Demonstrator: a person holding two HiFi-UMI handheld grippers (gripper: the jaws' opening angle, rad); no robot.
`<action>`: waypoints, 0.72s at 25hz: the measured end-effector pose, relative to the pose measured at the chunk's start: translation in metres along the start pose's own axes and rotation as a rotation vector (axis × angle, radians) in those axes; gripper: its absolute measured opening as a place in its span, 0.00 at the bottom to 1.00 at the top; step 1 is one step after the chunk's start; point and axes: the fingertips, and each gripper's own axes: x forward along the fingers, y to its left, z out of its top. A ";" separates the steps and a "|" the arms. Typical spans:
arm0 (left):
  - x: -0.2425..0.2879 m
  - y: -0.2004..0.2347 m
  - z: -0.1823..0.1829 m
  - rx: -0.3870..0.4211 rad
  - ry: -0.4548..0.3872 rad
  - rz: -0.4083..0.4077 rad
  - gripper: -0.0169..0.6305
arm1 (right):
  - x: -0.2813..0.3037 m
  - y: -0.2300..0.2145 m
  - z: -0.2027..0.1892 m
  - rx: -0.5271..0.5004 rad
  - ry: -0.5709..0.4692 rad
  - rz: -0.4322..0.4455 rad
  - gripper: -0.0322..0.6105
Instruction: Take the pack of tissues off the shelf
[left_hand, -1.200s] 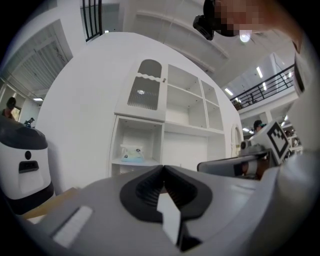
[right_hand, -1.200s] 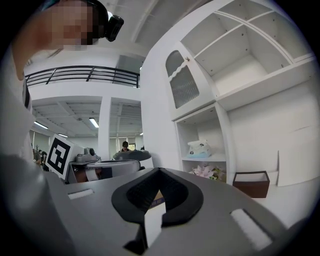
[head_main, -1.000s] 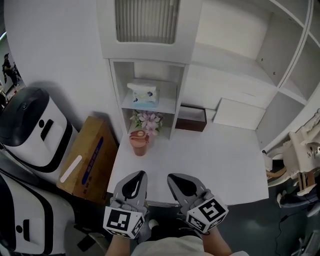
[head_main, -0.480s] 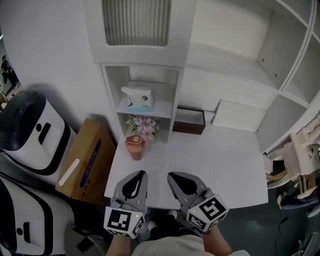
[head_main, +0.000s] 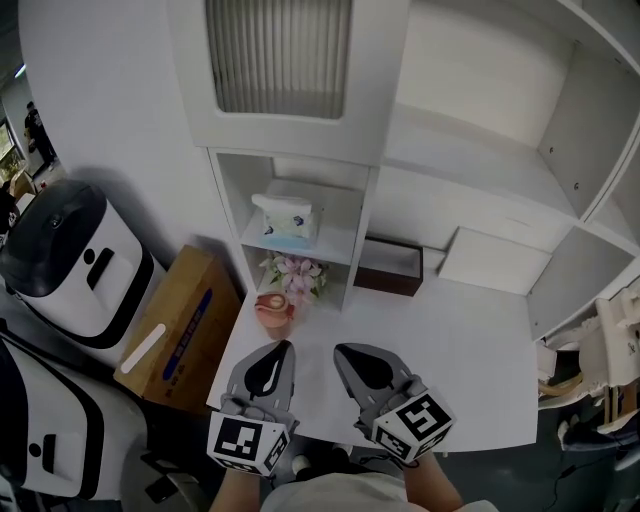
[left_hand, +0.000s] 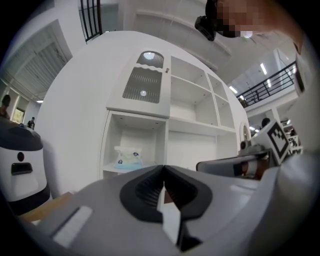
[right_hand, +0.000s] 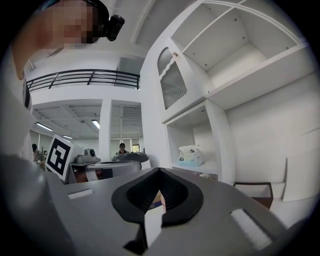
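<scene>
- The left tongs (head_main: 282, 349) are held low at the near edge of the worktop (head_main: 450, 340), pointed forward toward the shelving, with the marker cube (head_main: 247, 443) at the end nearest the person.
- In the left gripper view the left tongs (left_hand: 163, 168) are seen closed, their tips meeting, and nothing is held between them.
- The right tongs (head_main: 343, 351) are held just beside the left ones, side by side, and are angled slightly inward.
- In the right gripper view the right tongs (right_hand: 159, 170) are likewise seen closed tip to tip and are empty.
- Both wrists are kept close to the body at the bottom of the head view.
- The pack of tissues (head_main: 287, 216) is seen lying on the shelf (head_main: 336, 236) inside the narrow open cubby, well apart from both tongs.
- The same pack is shown in the left gripper view (left_hand: 126, 157) and in the right gripper view (right_hand: 191, 155), beyond the closed tips.
- Below the shelf, flowers (head_main: 300, 272) and a pink cup (head_main: 273, 309) are seen on the worktop, and a brown box (head_main: 388, 266) is placed just right of the cubby.
</scene>
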 end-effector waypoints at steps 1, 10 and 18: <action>0.004 -0.001 0.000 0.002 0.001 0.002 0.03 | 0.001 -0.004 0.001 -0.001 -0.001 0.006 0.05; 0.034 -0.022 -0.003 0.024 0.007 0.019 0.03 | -0.005 -0.040 0.000 0.011 -0.009 0.035 0.05; 0.049 -0.017 -0.003 0.021 0.013 0.036 0.03 | 0.002 -0.052 -0.002 0.014 0.001 0.052 0.05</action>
